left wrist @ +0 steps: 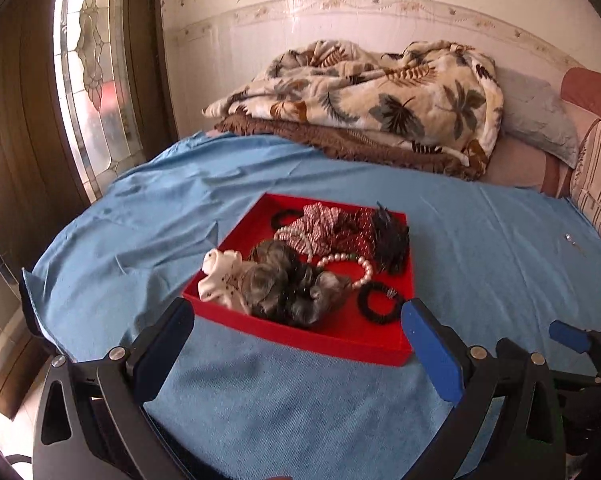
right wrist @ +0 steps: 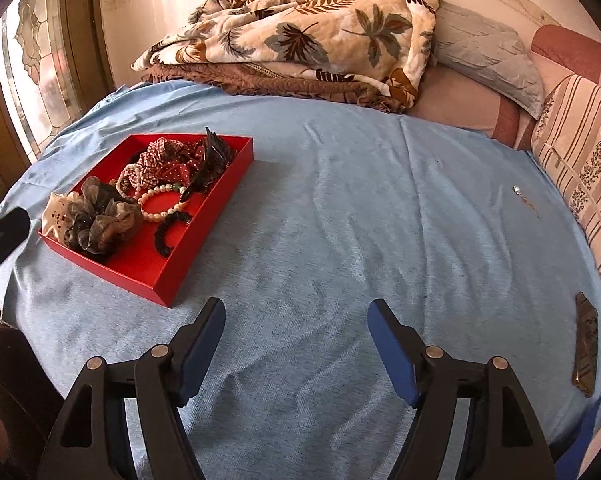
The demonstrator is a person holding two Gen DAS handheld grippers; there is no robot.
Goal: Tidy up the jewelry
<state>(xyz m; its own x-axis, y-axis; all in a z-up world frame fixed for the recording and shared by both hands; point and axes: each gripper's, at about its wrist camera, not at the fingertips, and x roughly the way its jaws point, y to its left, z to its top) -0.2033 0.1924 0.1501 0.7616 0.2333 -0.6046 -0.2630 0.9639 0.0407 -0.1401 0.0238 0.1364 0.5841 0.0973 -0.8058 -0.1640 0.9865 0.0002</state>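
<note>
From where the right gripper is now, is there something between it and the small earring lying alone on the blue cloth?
Nothing visible. The right gripper is open and empty above bare blue cloth, and only cloth lies between it and the earring. The red tray sits off to the other side.

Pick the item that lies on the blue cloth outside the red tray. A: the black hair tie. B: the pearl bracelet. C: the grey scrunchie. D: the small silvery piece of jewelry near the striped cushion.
D: the small silvery piece of jewelry lies alone on the blue cloth, far to the right of the red tray, while the pearl bracelet, black hair tie and grey scrunchie all sit inside the tray.
</note>
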